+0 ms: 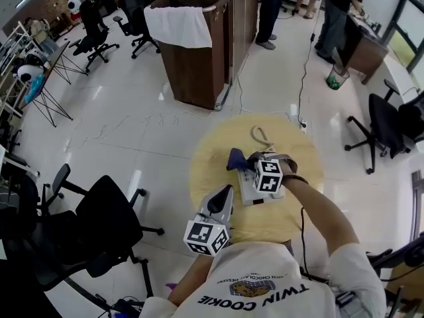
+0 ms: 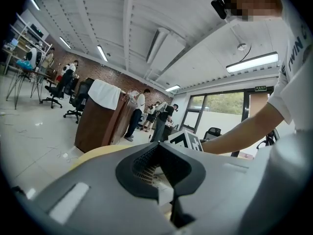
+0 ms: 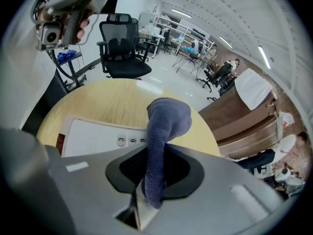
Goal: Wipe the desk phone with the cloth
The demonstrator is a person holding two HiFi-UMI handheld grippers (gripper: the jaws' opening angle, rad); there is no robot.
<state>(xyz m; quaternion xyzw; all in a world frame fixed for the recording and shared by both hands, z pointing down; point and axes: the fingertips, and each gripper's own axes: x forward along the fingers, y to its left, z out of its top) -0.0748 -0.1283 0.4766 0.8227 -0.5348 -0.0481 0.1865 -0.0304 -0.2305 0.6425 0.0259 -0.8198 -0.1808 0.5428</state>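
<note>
Above desk phone (image 3: pixel 98 138), right gripper (image 3: pixel 151 180) pinching cloth (image 3: pixel 166 119)

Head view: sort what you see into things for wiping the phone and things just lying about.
For the job: cloth, pinched in right gripper; desk phone; round table.
Lying about: left gripper, shut and empty; black office chair; wooden counter; white towel on it.
</note>
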